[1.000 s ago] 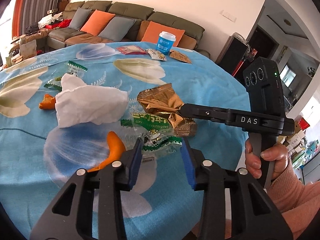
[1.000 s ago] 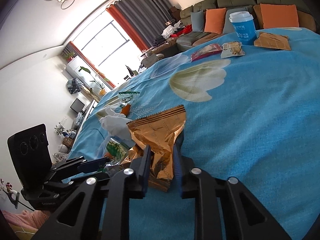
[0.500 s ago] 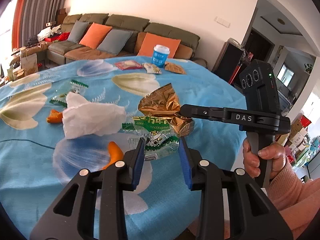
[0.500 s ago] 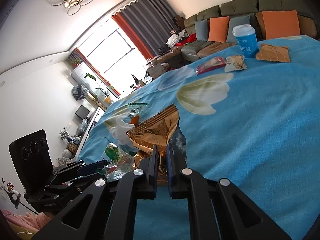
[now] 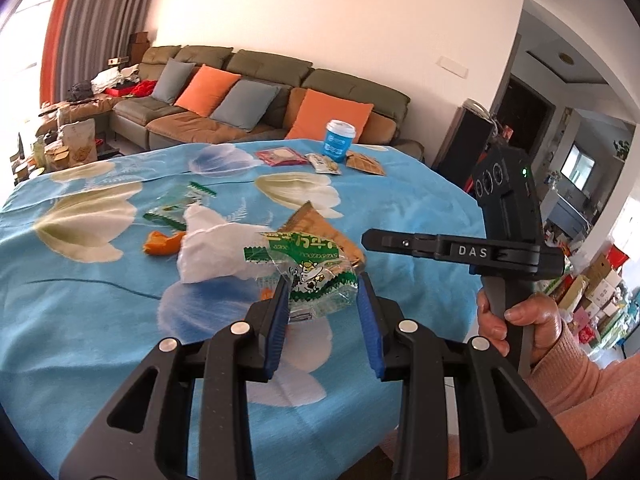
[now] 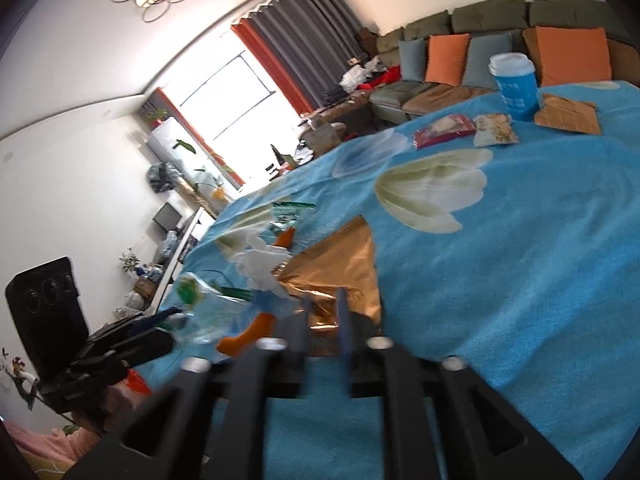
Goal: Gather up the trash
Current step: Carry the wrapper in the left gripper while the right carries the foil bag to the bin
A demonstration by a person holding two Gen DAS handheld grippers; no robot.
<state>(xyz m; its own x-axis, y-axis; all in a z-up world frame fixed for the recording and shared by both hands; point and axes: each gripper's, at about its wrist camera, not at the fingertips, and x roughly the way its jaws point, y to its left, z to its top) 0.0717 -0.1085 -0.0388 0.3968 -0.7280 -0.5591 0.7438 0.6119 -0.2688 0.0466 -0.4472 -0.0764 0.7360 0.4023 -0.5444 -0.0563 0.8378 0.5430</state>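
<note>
My left gripper (image 5: pixel 322 286) is shut on a clear green-and-white candy wrapper (image 5: pixel 308 268) and holds it above the blue tablecloth (image 5: pixel 100 320). My right gripper (image 6: pixel 322 302) is shut on a crumpled gold foil wrapper (image 6: pixel 340 268), seen behind the candy wrapper in the left wrist view (image 5: pixel 316 228). A white tissue (image 5: pixel 212 248) and orange peel (image 5: pixel 160 242) lie on the cloth to the left. The right wrist view is blurred.
At the table's far side stand a blue paper cup (image 5: pixel 339 140), a red packet (image 5: pixel 278 156), a pale snack packet (image 5: pixel 326 163) and a brown packet (image 5: pixel 366 164). Another green wrapper (image 5: pixel 176 208) lies beyond the tissue. A sofa (image 5: pixel 240 92) stands behind the table.
My left gripper has closed on the candy wrapper and lifted it off the cloth. My right gripper has closed on the gold wrapper and drawn it back from the pile.
</note>
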